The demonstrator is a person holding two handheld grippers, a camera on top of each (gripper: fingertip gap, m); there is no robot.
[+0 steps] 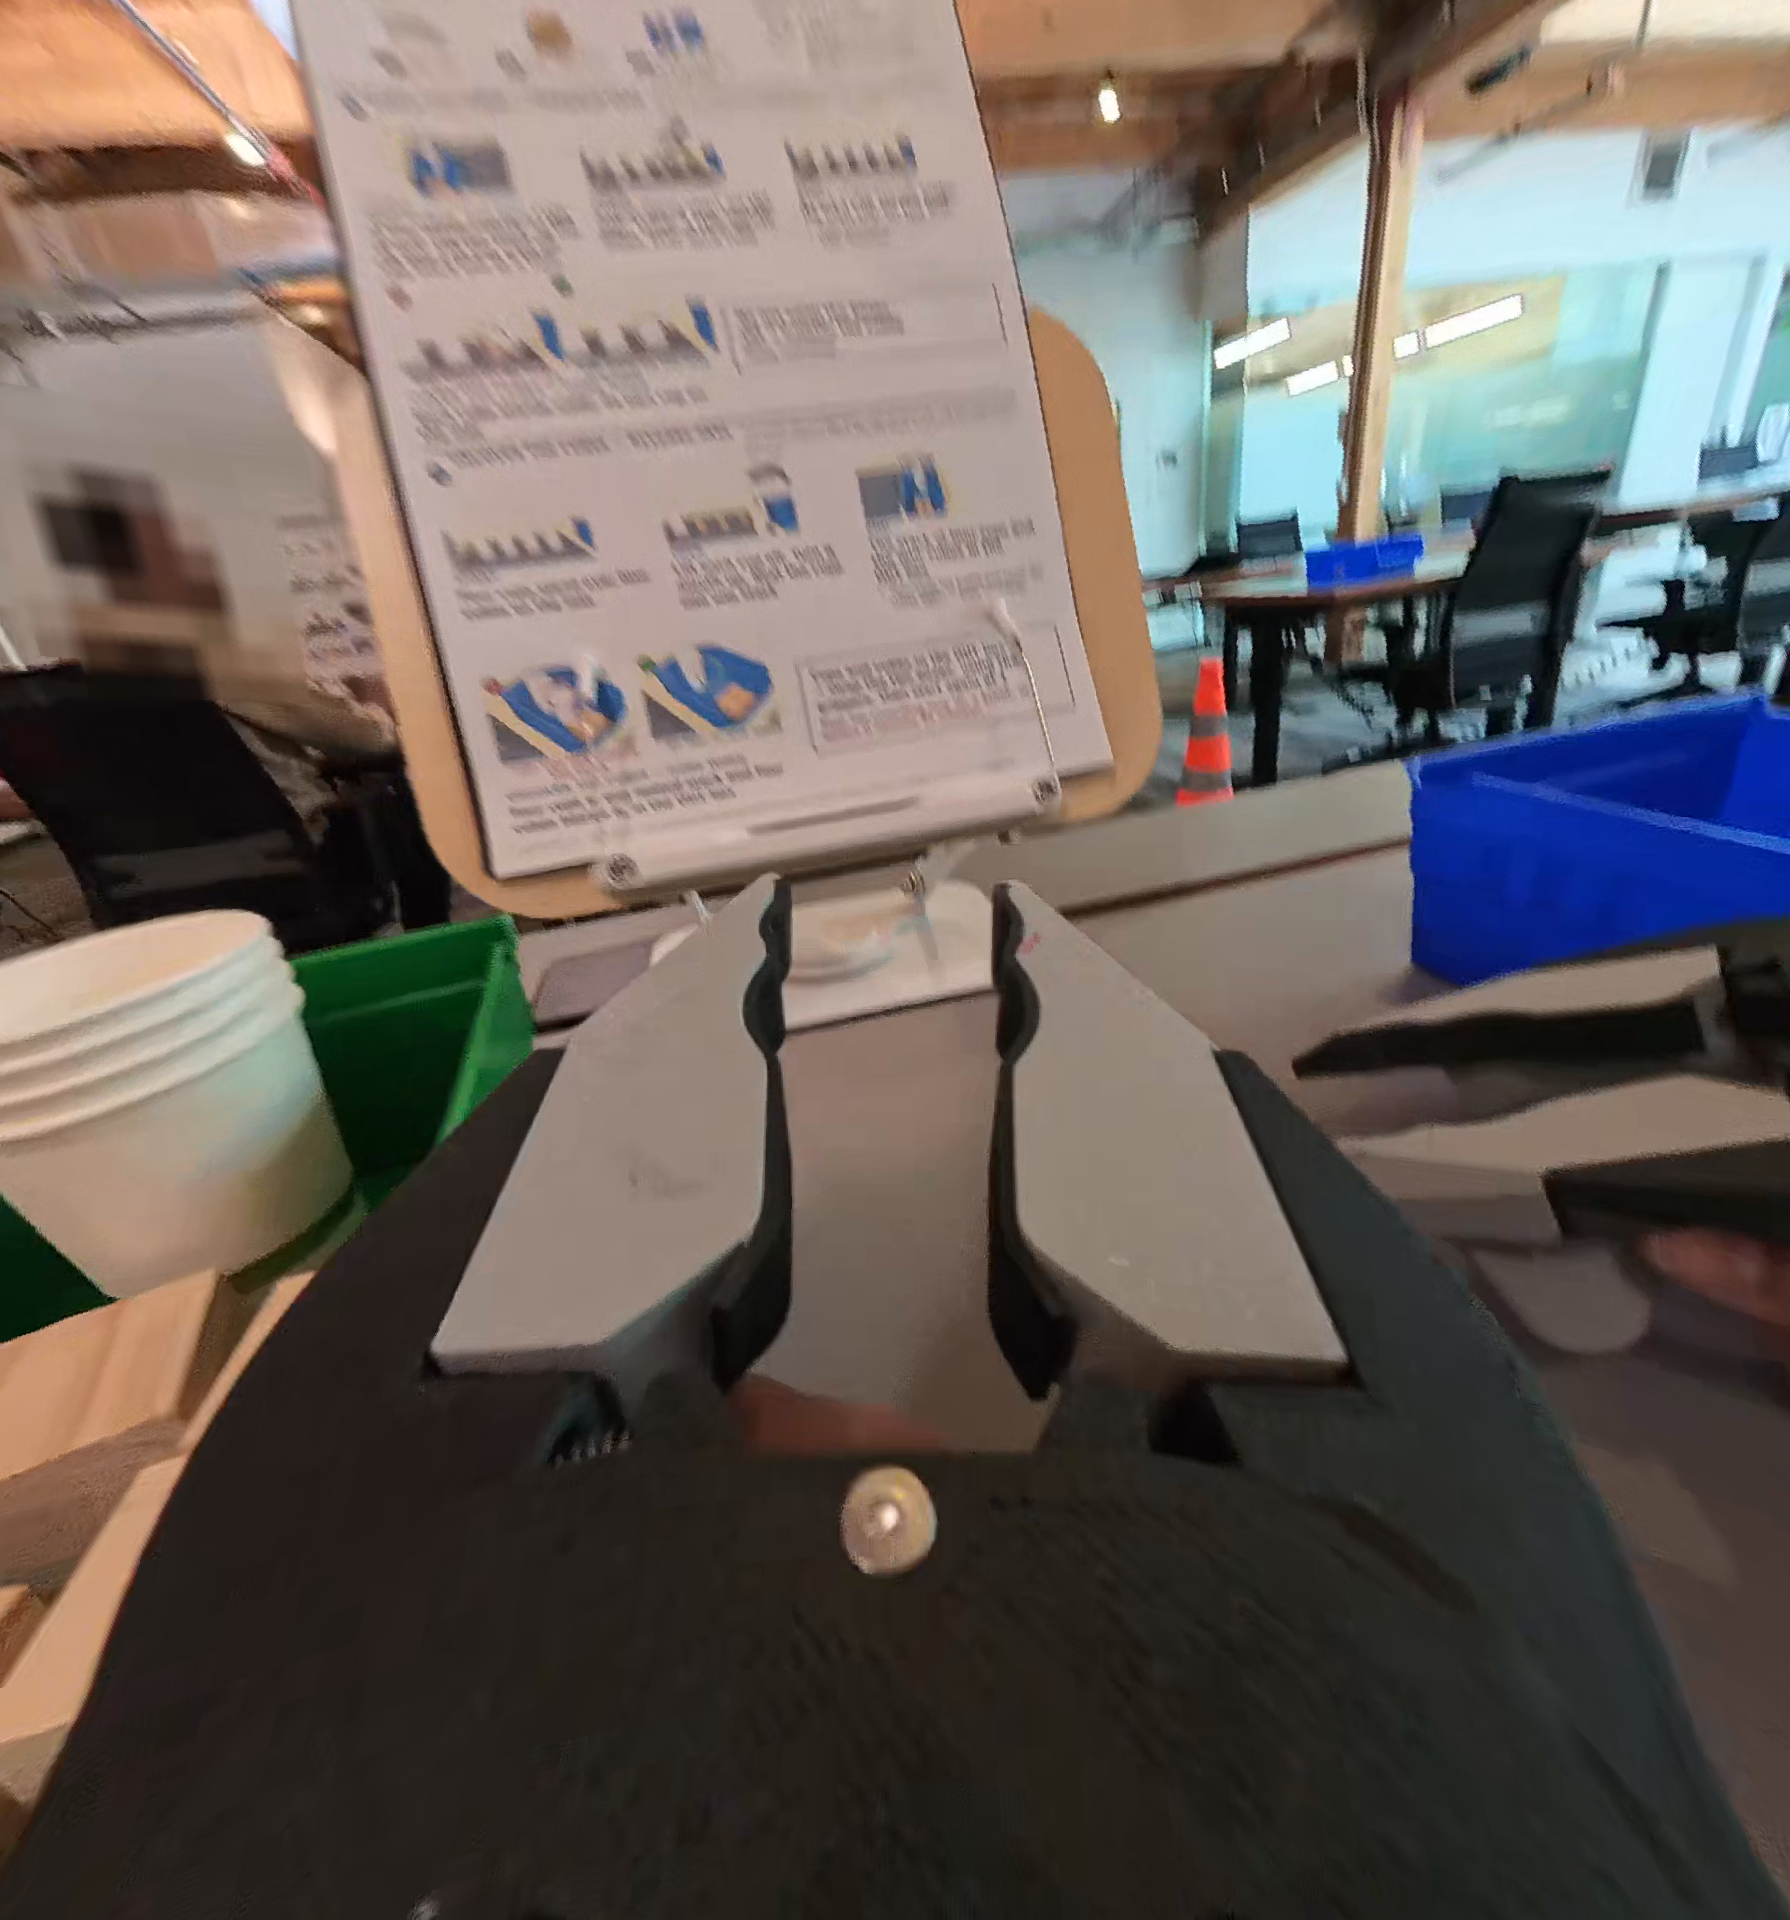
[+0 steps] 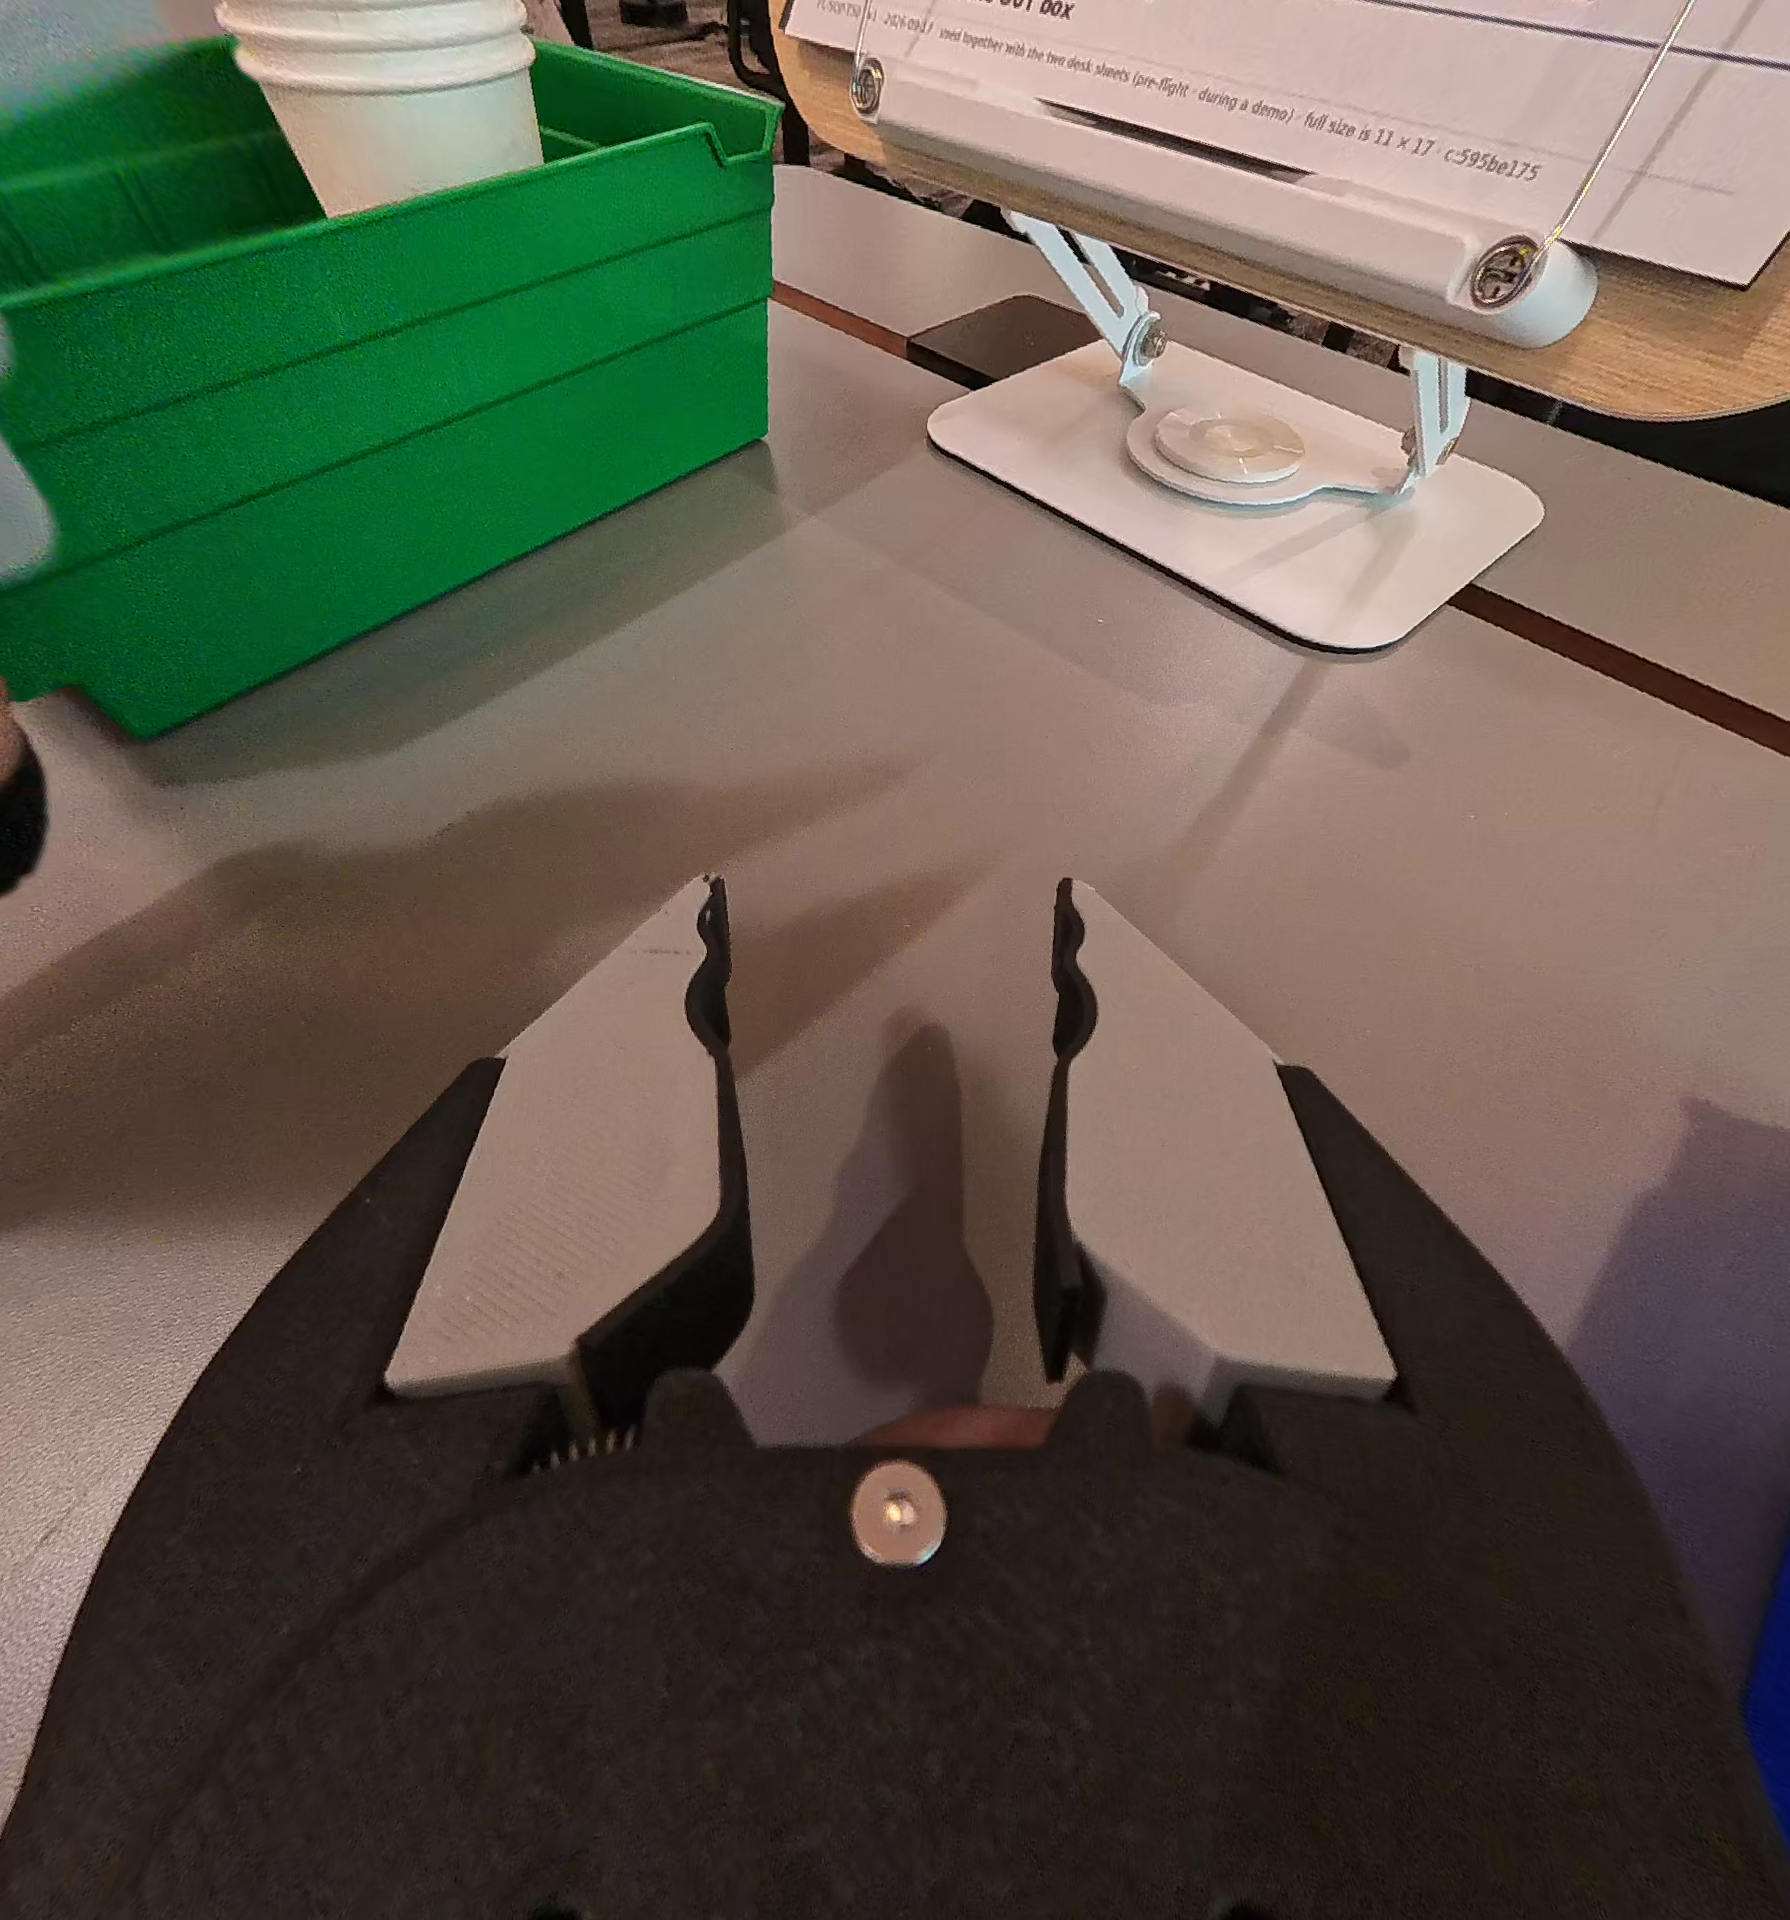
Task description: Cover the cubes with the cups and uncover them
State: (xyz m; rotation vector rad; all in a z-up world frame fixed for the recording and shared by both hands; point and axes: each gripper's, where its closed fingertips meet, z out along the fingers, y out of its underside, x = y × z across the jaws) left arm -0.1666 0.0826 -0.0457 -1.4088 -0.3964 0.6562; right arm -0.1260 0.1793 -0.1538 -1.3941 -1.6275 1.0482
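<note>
Both grippers hang over the grey surface [image 2: 974,727] with fingers apart and nothing between them: the left gripper [image 1: 891,935] at frame centre in its view, the right gripper [image 2: 891,935] likewise. A stack of white paper cups [image 1: 132,1091] stands in the green plastic bin [image 2: 371,416] at upper left; pale wooden cubes [image 1: 70,1392] lie at lower left. A blue plastic bin [image 1: 1618,831] sits at right.

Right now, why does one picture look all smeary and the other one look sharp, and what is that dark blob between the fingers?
Left wrist view: motion blur smears the instruction sheet and the stack of white cups. Right wrist view: sharp, the green bin and white stand base have crisp edges; the blob is a shadow on the grey table between the open right gripper's fingers.
</note>
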